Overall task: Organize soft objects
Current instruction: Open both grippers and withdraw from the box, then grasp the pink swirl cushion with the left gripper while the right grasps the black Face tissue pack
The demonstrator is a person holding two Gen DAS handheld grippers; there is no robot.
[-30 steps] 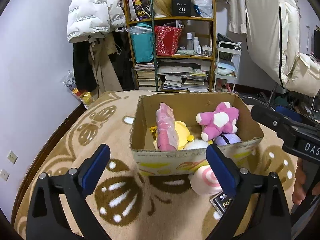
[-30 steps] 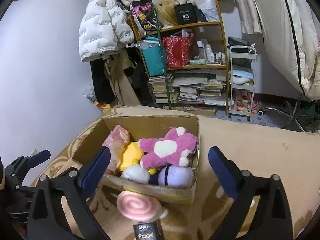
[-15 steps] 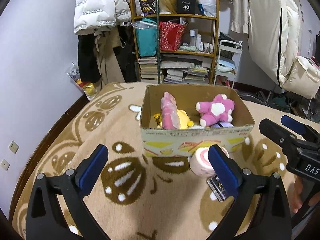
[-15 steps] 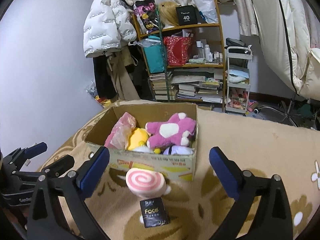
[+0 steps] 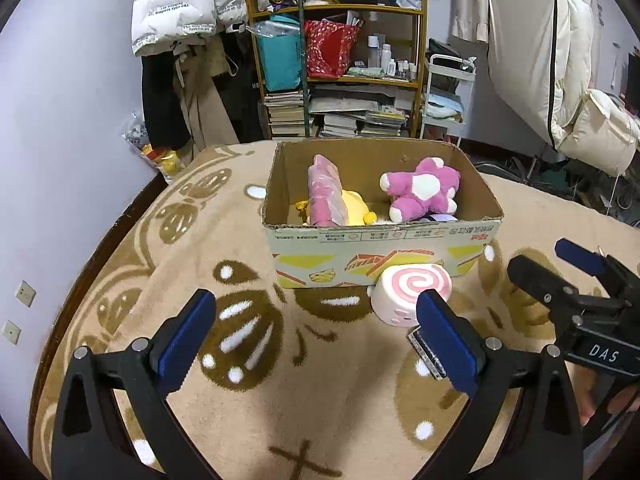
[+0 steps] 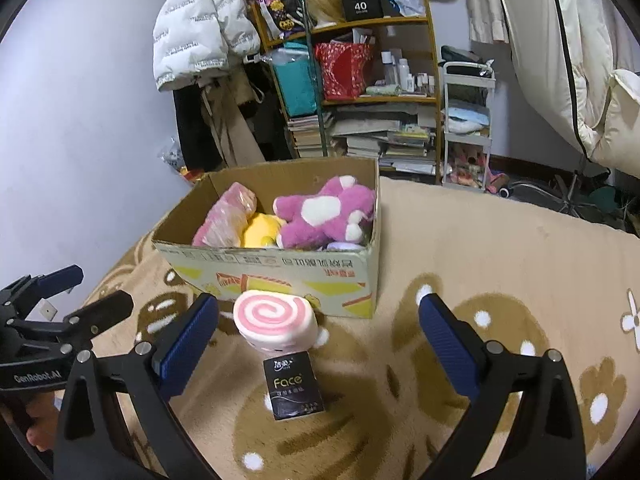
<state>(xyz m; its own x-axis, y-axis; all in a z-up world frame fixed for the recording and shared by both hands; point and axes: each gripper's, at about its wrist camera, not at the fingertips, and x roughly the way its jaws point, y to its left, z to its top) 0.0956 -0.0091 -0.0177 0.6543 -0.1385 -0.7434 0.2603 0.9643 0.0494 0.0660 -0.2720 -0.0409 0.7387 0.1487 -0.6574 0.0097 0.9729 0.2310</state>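
Through the left wrist camera, I see that I have backed my left gripper [image 5: 316,320] away from the cardboard box [image 5: 384,258] over the last second: the box sat close under the fingers then and now lies well ahead, its whole front panel showing. The gripper is spread wide and holds nothing. The pink swirl roll plush [image 5: 412,292] lies on the patterned blanket [image 5: 120,280] touching the box front, just ahead of my right-hand finger, and a black tissue pack [image 5: 426,350] peeks out beside that finger. Inside the box sit the purple-and-white plush [image 5: 420,192], a pink wrapped plush [image 5: 324,196] and a yellow plush [image 5: 356,210]. My right gripper [image 5: 560,276] is off to the right, also parted.

From the right wrist camera the same retreat shows: the box [image 6: 280,280] has dropped further ahead, and the roll plush [image 6: 276,320] and the tissue pack [image 6: 294,386] now lie between the spread, empty fingers of the right gripper [image 6: 318,332], the pack nearer to me and touching the roll. The left gripper [image 6: 68,292] stands to the left, jaws apart.

I judge that pulling back has framed the two stragglers for pickup; the roll plush is best placed for the right gripper, and it still has to go into the box.
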